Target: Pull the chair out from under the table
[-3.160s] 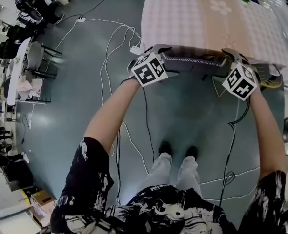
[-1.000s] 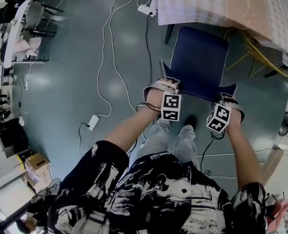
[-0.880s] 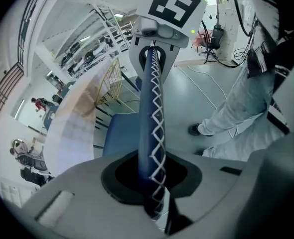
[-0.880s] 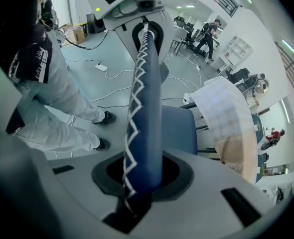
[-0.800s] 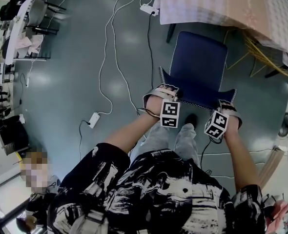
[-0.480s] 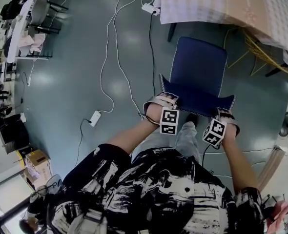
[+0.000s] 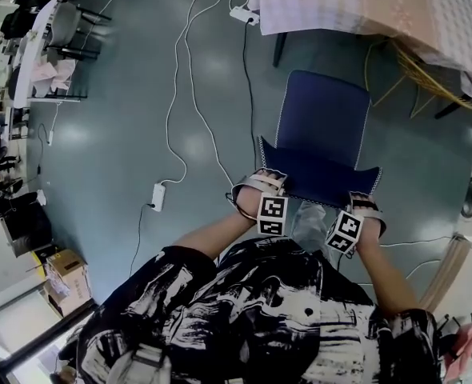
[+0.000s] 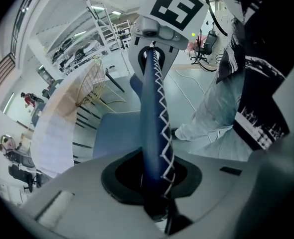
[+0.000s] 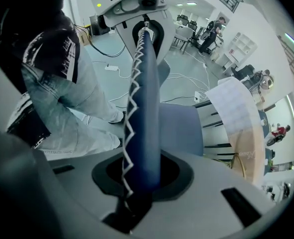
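Note:
The blue chair [image 7: 324,122] stands on the grey floor, clear of the table [image 7: 356,6] with its checked cloth. Both grippers hold the top edge of its backrest [image 7: 320,178], which carries white zigzag stitching. My left gripper [image 7: 270,184] is shut on the backrest's left end and my right gripper [image 7: 362,202] on its right end. The left gripper view has the stitched edge [image 8: 154,108] running up out of the left gripper [image 8: 154,183] to the other gripper. In the right gripper view the same edge [image 9: 144,108] rises from the right gripper [image 9: 139,183].
White cables and a power strip [image 7: 158,196] lie on the floor to the left of the chair. A yellow wire frame [image 7: 424,66] sits under the table's right side. My legs [image 7: 312,218] are right behind the backrest. Desks and chairs [image 7: 44,38] line the far left.
The chair has slid away from the table toward me, both grippers moving back with its backrest. More bare floor shows between seat and table. The grips have not changed.

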### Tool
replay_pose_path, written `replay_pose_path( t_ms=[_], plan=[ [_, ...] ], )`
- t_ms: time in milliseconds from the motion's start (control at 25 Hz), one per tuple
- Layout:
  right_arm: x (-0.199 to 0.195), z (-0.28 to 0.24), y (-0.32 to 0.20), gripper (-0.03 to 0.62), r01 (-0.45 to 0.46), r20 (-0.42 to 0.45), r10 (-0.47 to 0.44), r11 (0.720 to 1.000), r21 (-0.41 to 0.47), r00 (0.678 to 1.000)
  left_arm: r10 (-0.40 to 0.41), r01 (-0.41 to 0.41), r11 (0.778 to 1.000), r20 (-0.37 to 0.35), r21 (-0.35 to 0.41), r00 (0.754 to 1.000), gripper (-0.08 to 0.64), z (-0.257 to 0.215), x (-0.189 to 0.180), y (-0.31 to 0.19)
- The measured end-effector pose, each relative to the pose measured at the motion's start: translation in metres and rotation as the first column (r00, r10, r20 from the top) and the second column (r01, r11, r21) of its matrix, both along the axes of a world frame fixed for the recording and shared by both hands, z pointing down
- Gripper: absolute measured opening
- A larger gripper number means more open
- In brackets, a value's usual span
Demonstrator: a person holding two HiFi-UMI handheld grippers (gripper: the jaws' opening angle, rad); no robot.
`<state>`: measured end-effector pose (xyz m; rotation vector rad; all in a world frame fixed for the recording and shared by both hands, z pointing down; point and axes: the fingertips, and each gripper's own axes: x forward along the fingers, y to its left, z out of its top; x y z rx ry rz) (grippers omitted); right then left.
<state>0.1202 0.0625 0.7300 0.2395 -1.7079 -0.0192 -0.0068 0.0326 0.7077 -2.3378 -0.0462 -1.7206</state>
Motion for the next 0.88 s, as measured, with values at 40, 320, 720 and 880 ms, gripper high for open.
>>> replay_pose_path(
  t_ms=[40, 320, 720, 880],
  plan=[
    [0.000, 0.001, 0.004, 0.069, 0.001, -0.001, -0.001, 1.000, 0.001, 1.000, 0.000, 0.000, 1.000, 0.001, -0.003, 1.000, 0.061, 0.000, 0.000, 0.004],
    [0.003, 0.003, 0.010, 0.069, 0.006, -0.002, -0.006, 1.000, 0.006, 1.000, -0.015, 0.015, 1.000, 0.002, -0.014, 1.000, 0.061, 0.001, 0.002, 0.011],
    [0.001, 0.004, 0.026, 0.069, 0.004, -0.015, -0.004, 1.000, -0.010, 1.000, 0.000, 0.001, 1.000, 0.004, -0.031, 1.000, 0.058, 0.003, 0.000, 0.025],
    [-0.003, 0.004, 0.031, 0.073, 0.005, -0.018, -0.005, 1.000, 0.006, 1.000, -0.005, 0.005, 1.000, -0.010, -0.029, 1.000, 0.060, 0.002, -0.005, 0.030]
  ],
)
